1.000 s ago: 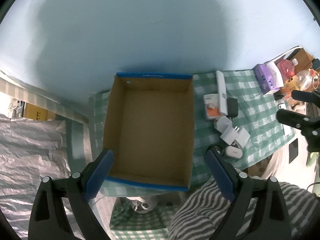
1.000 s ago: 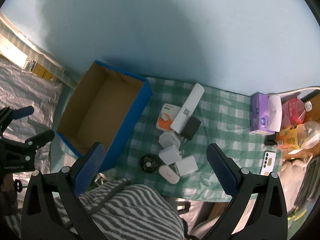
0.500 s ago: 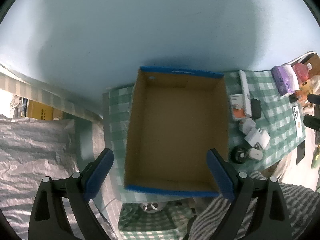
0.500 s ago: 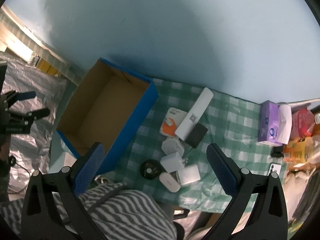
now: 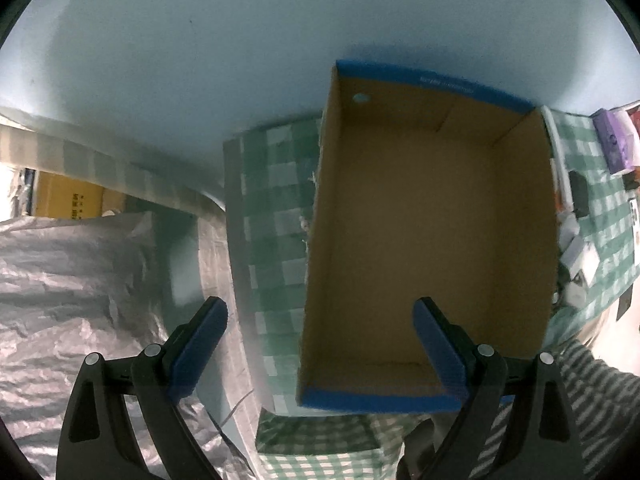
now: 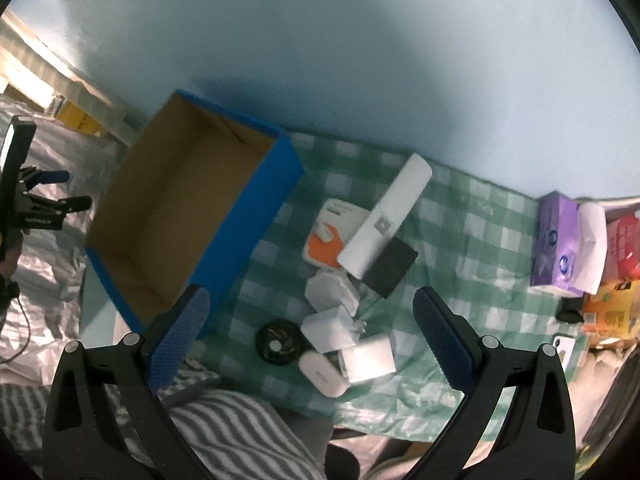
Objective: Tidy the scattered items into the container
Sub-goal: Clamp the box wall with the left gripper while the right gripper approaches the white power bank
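Note:
An empty cardboard box with blue outer walls stands on a green checked cloth; it also shows in the right wrist view. Right of it lie scattered items: a long white box, an orange-and-white pack, a black square, white chargers, a black round disc and a white oval case. My left gripper is open and empty, high over the box's near-left corner. My right gripper is open and empty, high above the items.
A purple tissue box, red and orange packs and a phone lie at the cloth's right end. Silver crumpled sheeting lies left of the table. A striped sleeve is near the front edge. A blue wall is behind.
The left gripper has swung left, so the box now sits at the right of its view. The right gripper has moved closer to the items; they appear larger.

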{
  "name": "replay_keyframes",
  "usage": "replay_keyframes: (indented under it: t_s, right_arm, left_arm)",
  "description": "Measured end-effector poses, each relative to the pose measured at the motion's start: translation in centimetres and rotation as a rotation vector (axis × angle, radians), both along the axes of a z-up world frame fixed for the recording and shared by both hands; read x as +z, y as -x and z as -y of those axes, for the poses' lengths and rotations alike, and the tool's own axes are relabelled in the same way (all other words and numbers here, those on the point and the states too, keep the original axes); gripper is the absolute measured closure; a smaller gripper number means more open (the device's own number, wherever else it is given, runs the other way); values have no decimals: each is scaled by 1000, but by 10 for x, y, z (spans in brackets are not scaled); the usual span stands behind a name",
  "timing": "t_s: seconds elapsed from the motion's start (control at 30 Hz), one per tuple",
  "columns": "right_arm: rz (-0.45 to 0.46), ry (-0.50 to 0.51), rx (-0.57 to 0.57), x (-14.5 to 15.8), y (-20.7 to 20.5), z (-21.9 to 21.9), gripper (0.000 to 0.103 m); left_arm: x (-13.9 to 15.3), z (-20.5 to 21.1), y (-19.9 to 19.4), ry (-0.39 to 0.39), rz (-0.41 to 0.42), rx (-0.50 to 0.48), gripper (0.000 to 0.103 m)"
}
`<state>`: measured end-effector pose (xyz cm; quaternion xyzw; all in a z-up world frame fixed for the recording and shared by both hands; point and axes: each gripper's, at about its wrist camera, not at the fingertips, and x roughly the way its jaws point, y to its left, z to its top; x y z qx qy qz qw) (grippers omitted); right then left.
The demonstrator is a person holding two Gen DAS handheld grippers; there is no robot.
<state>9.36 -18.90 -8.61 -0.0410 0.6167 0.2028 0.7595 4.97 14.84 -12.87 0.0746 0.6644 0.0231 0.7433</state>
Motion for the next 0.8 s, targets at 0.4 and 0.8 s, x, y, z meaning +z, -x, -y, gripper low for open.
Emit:
replay_keyframes:
  t_s: [0.4, 0.8]
  right_arm:
    - [-25, 13, -46, -40, 8, 20, 1]
    - [-54, 78, -100, -59, 19, 34, 1]
  left_arm:
    - [-56, -20, 2, 12, -95, 10, 9]
    - [-73, -11, 4, 49, -153, 8, 53]
